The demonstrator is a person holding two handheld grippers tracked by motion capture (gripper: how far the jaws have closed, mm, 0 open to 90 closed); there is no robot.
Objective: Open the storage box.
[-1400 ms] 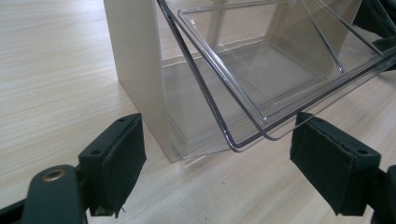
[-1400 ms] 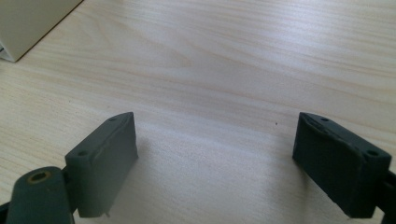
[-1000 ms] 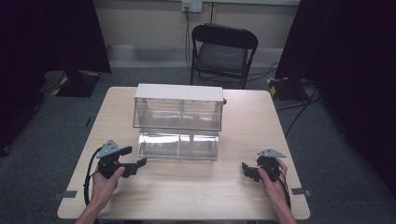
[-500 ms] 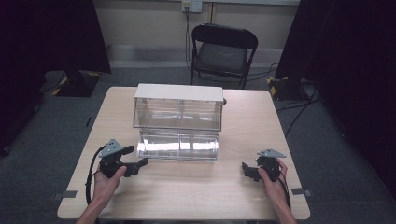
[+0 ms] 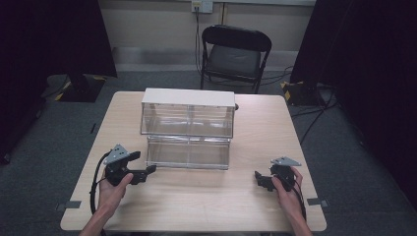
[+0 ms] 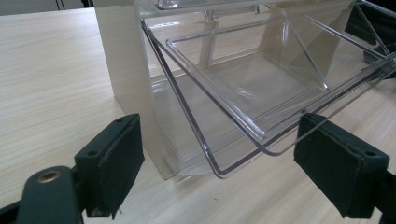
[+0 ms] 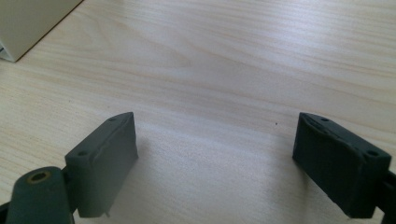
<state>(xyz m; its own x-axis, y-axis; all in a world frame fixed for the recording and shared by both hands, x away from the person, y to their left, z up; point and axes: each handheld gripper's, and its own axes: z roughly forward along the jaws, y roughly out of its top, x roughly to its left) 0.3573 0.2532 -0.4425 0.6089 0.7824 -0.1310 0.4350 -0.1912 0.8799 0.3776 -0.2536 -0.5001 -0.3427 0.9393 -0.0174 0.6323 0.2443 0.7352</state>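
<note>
A clear plastic drawer cabinet [image 5: 187,118] with a cream top stands in the middle of the table. Its lower drawer [image 5: 188,152] is pulled out toward me, and its clear front rim [image 6: 243,140] sits just beyond my left jaws. My left gripper [image 5: 149,171] lies at the drawer's near left corner, open, with nothing between its pads [image 6: 114,161]. My right gripper [image 5: 258,178] rests open on bare wood at the front right, its pads [image 7: 105,158] wide apart. A cream corner of the cabinet [image 7: 28,25] shows at the upper left of the right gripper view.
The light wooden table [image 5: 265,128] has free surface on both sides of the cabinet and along its front edge. A black folding chair [image 5: 233,51] stands behind the table. Dark curtains hang at both sides, and cables lie on the grey floor.
The lower drawer has shifted a little, and the left gripper has edged slightly toward the front. The right gripper has not moved.
</note>
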